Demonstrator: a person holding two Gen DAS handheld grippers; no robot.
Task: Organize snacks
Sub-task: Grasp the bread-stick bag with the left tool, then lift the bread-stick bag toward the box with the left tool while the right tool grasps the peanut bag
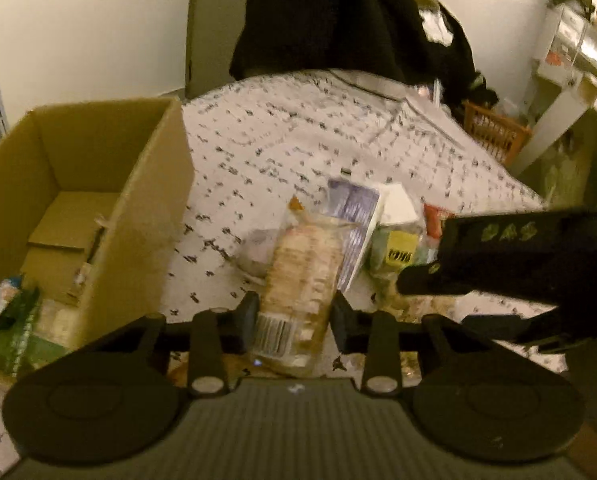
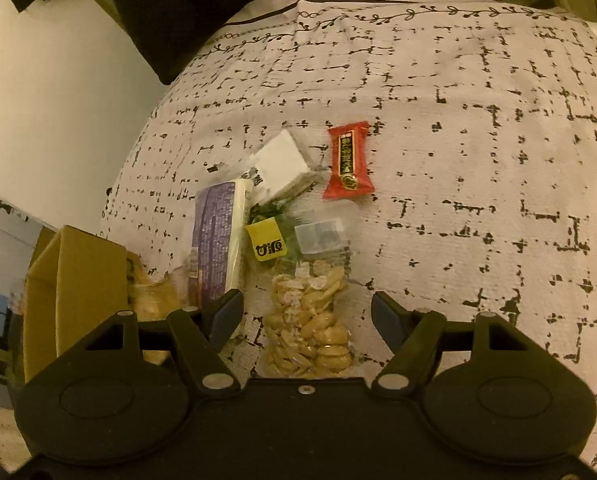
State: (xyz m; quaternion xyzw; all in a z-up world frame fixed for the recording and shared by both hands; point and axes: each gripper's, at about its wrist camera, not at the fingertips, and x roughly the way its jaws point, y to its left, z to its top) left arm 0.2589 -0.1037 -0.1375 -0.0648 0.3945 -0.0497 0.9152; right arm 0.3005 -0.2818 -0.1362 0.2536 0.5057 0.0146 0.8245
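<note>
While the left tool (image 1: 294,316) grips a clear packet (image 1: 298,276), the right tool (image 2: 307,312) gapes over peanuts (image 2: 310,328)

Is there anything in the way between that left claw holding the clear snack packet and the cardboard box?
Nothing visible blocks it. The left claw grips the clear snack packet, and the open cardboard box sits just to its left, with only bare patterned cloth between them. The box's near wall must be cleared.

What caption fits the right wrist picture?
Open right gripper over a nut bag, beside a red packet on the bedspread.
</note>
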